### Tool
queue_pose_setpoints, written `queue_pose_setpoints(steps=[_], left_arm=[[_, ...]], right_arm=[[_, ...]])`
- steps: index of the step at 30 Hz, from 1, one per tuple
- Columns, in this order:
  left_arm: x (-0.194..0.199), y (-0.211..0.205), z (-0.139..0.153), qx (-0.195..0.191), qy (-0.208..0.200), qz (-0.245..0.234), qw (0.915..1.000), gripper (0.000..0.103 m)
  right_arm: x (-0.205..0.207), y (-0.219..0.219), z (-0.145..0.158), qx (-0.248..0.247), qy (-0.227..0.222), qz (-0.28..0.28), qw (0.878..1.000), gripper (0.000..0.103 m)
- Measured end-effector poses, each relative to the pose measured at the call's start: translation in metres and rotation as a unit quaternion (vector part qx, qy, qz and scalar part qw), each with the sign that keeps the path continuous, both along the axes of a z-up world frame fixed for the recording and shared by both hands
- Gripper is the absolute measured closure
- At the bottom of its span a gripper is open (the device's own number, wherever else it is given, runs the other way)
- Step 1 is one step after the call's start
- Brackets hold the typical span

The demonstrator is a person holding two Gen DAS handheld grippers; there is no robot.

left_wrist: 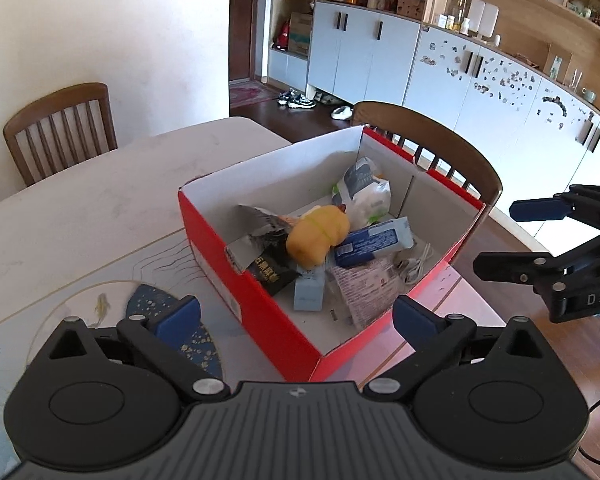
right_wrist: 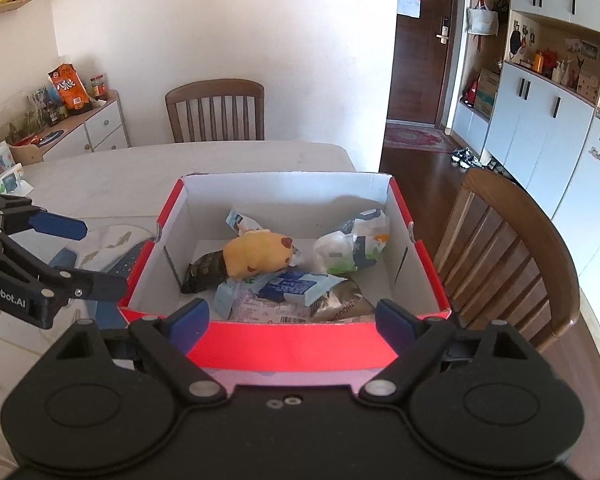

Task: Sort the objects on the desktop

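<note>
Beyond the left fingertip of the left gripper (left_wrist: 296, 314), a blue patterned mat (left_wrist: 162, 306) lay flat on the table (left_wrist: 80, 208), with nothing between the pads; those jaws were spread wide and empty. Ahead of and between those fingers stood the red box (left_wrist: 236, 280), its near corner pointing at the gripper, so a forward push could have knocked the corner and slid the box toward the table edge by the chair (left_wrist: 452, 148). Inside, a yellow plush toy (left_wrist: 318, 236) sat on top of a black packet (left_wrist: 268, 268) and a blue packet (left_wrist: 374, 242), with a white pouch (left_wrist: 364, 192) behind; the heap was loose, and anything dropped on it might have rolled off or tipped the toy out. To the right, the right gripper (right_wrist: 292, 318) was likewise held open and empty, its fingers straddling the near wall of the box, where a careless closing could have pinched the cardboard.
</note>
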State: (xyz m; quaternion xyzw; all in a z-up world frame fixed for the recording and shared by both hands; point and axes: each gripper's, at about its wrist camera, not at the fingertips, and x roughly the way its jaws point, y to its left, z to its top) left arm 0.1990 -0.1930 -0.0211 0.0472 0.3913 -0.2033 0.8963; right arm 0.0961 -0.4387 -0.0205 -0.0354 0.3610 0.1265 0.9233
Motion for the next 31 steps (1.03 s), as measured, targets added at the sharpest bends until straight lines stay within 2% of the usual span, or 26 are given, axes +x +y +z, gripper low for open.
queue_pose_setpoints(steps=[16,25,31], left_arm=[[-0.016,0.006,-0.002,-0.004,0.011,-0.011,0.9999,0.0],[-0.023,0.006,-0.004,0.016,0.001,-0.027,0.9995,0.0],[-0.021,0.016,-0.003,0.004,0.006,-0.024,0.9997,0.0]], right_arm=[[-0.015,0.002,-0.003,0.012,0.01,-0.02,1.0,0.013],[-0.017,0.006,-0.006,0.016,0.015,-0.031,0.999,0.013],[-0.019,0.014,-0.007,0.014,0.018,-0.036,0.999,0.013]])
